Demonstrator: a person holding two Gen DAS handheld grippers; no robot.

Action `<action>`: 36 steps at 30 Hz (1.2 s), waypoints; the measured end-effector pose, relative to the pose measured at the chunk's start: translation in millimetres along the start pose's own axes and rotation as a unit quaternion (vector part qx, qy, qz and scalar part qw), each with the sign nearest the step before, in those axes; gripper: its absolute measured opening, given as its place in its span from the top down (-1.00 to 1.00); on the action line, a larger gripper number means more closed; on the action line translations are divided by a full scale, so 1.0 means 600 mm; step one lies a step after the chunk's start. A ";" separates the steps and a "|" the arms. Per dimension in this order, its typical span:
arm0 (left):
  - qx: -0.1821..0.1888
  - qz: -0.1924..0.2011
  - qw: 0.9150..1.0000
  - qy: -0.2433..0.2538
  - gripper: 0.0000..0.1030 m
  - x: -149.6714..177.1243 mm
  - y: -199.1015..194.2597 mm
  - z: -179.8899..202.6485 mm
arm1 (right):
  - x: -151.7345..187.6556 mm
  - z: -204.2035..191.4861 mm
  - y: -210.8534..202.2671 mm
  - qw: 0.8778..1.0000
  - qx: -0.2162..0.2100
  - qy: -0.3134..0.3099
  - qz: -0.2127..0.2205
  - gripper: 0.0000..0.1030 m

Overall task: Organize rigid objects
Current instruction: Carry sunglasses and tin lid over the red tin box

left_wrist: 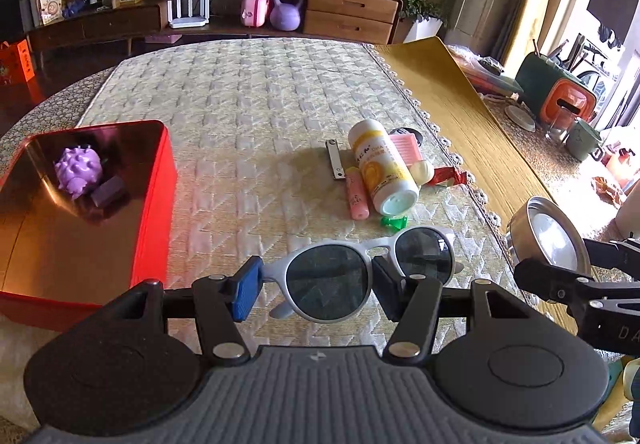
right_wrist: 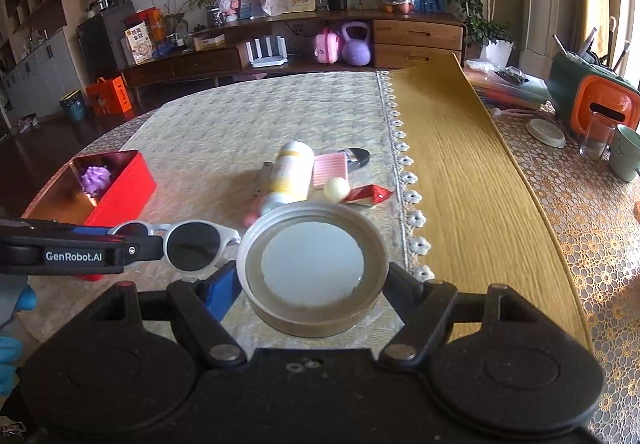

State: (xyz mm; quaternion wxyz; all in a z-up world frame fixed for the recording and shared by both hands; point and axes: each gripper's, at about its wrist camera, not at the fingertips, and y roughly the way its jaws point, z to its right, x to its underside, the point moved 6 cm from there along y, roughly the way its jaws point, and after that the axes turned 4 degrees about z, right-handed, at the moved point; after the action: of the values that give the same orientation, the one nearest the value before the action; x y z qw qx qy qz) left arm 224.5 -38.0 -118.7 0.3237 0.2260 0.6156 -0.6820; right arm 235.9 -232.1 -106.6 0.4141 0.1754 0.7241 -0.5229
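Observation:
My left gripper (left_wrist: 316, 290) is shut on white-framed sunglasses (left_wrist: 352, 276), one lens between its blue pads, held above the quilted cloth. My right gripper (right_wrist: 312, 284) is shut on a round metal lid (right_wrist: 312, 268) with a pale centre; the lid also shows at the right of the left wrist view (left_wrist: 548, 236). A red tin box (left_wrist: 92, 204) at the left holds a purple spiky toy (left_wrist: 78, 170) and a dark purple block (left_wrist: 108, 190). Ahead lies a pile: a white and yellow bottle (left_wrist: 382, 168), a pink tube (left_wrist: 356, 196), a nail clipper (left_wrist: 335, 163), a pink comb (left_wrist: 404, 148).
A green clip (left_wrist: 394, 222), a cream ball (left_wrist: 424, 172) and a red wrapper (left_wrist: 450, 176) lie by the pile. A yellow mat (right_wrist: 460, 172) covers the table to the right. Beyond it stand a glass (right_wrist: 596, 136), a green mug (right_wrist: 626, 156) and an orange-green box (right_wrist: 596, 100).

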 end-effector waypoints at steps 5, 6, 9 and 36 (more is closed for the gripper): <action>-0.007 0.014 1.000 -0.013 -0.13 -0.007 -0.035 -0.040 | -0.012 -0.054 -0.008 1.000 -0.024 -0.019 0.003 -0.47; -0.009 0.017 1.000 -0.016 -0.13 -0.008 -0.040 -0.050 | -0.014 -0.065 -0.008 0.999 -0.028 -0.024 0.003 -0.47; -0.018 0.025 0.999 -0.026 -0.13 -0.015 -0.055 -0.079 | -0.022 -0.100 -0.008 0.998 -0.040 -0.037 0.005 -0.47; -0.109 0.011 0.993 -0.045 -0.13 -0.027 -0.039 -0.325 | -0.095 -0.335 0.099 0.986 -0.105 -0.126 -0.007 -0.46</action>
State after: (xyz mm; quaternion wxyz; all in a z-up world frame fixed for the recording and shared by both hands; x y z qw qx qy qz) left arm 201.2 157.7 -118.1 0.3815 0.1650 0.6688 -0.6164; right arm 227.1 -17.0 -76.1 0.5150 0.0585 0.7181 -0.4644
